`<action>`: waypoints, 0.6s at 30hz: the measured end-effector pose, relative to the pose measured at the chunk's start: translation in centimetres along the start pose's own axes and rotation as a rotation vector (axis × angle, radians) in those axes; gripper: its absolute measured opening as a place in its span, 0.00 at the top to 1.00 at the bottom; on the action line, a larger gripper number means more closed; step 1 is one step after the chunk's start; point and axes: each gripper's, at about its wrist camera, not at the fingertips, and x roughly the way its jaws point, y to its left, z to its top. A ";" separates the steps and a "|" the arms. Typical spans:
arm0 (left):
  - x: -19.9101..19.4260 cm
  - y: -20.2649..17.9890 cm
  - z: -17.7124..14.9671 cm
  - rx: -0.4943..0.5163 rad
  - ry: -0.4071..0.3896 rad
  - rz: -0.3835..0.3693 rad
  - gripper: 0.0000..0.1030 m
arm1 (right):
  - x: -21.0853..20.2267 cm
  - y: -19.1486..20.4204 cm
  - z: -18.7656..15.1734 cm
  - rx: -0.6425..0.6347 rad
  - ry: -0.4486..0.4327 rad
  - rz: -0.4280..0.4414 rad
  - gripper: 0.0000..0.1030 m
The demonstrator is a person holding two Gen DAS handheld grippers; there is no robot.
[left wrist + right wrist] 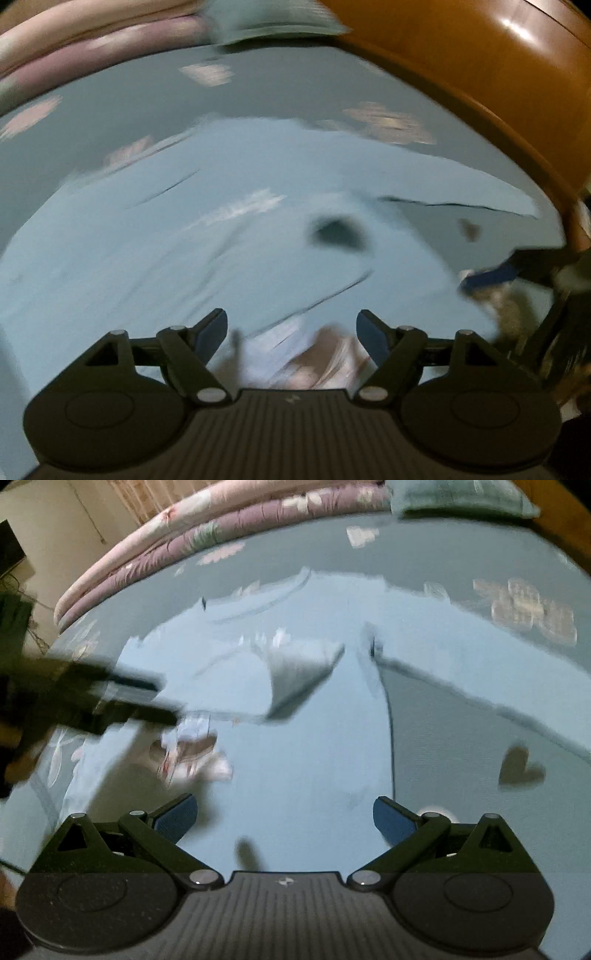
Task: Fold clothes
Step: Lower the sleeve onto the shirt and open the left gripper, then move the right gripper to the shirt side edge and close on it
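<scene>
- Left wrist view: a light blue garment point(229, 236) lies spread on a grey-blue bedsheet point(258, 96) printed with pale flower patches. Its body fills the middle and left of the picture, and one sleeve point(461, 184) runs out to the right towards the brown wooden bed frame point(480, 74), so the long axis here goes roughly left to right.
- The picture is smeared by motion; the cloth looks plain and pale with a few dark creases, a whitish print point(240, 208) near the middle and a dark smudge point(338, 232) beside it that I cannot identify.
- The left gripper point(291, 332) stands wide apart above the cloth with nothing between its blue pads point(212, 332).
- At the right edge the right gripper point(491, 277) shows only as a blur.
- Right wrist view: the same garment point(295, 768) lies flat, neckline point(258, 602) at the far side, the body running towards the camera, a sleeve point(480, 686) slanting to the right.
- A whitish triangular patch point(299, 672) sits on the chest; a crumpled white and pink piece point(195, 753) lies at the left.
- The right gripper point(284, 818) is spread wide over the near cloth, empty.
- The left gripper point(110, 698) is a dark blur at the left; its opening cannot be told here.
- A folded pink and purple quilt point(184, 535) lies along the far edge.
</scene>
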 end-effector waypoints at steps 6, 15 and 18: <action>-1.8 4.2 -4.0 -0.190 0.008 0.069 0.24 | 2.8 2.4 6.3 -0.126 -0.089 -0.159 0.00; -2.9 5.3 -7.0 -0.279 -0.045 0.072 0.23 | 9.6 4.5 9.3 -0.291 -0.014 -0.384 0.00; -2.8 5.8 -7.2 -0.290 -0.057 0.059 0.19 | 8.0 2.7 8.7 -0.202 -0.034 -0.415 0.00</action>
